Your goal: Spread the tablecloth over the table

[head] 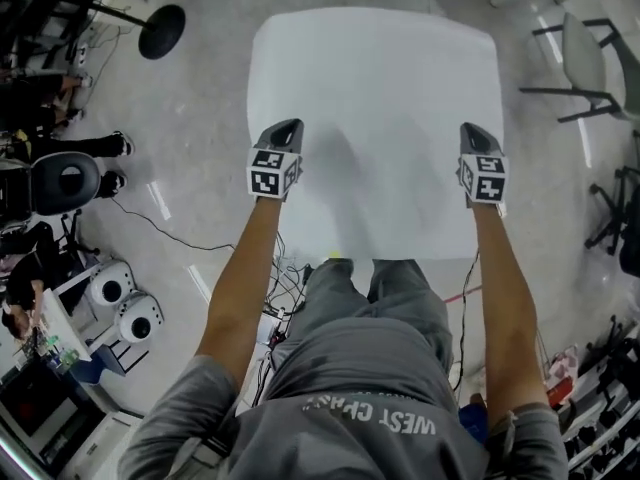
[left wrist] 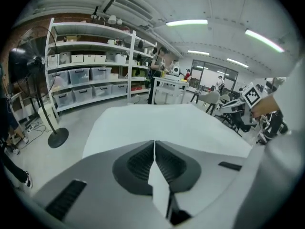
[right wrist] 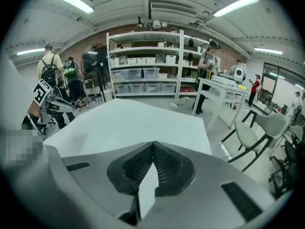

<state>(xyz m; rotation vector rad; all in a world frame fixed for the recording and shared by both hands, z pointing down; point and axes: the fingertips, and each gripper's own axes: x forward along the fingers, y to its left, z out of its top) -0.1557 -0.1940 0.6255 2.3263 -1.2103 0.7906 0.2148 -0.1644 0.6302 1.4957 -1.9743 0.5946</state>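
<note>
Tablecloth (head: 375,108), white, is pinched by both the left gripper (head: 288,126) and the right gripper (head: 473,128).

The tablecloth (head: 375,118) covers the table wholly, so neither its top nor its legs show in the head view; the person's lower legs vanish beneath the cloth's near edge; the chair (head: 590,63) is cut off by the right edge; the fan (head: 162,30) shows its base, its pole running into dark clutter; the bins (left wrist: 88,75) on the shelves carry nothing legible.

Grey printed shirt (head: 350,368), grey trousers (head: 345,293)
</note>
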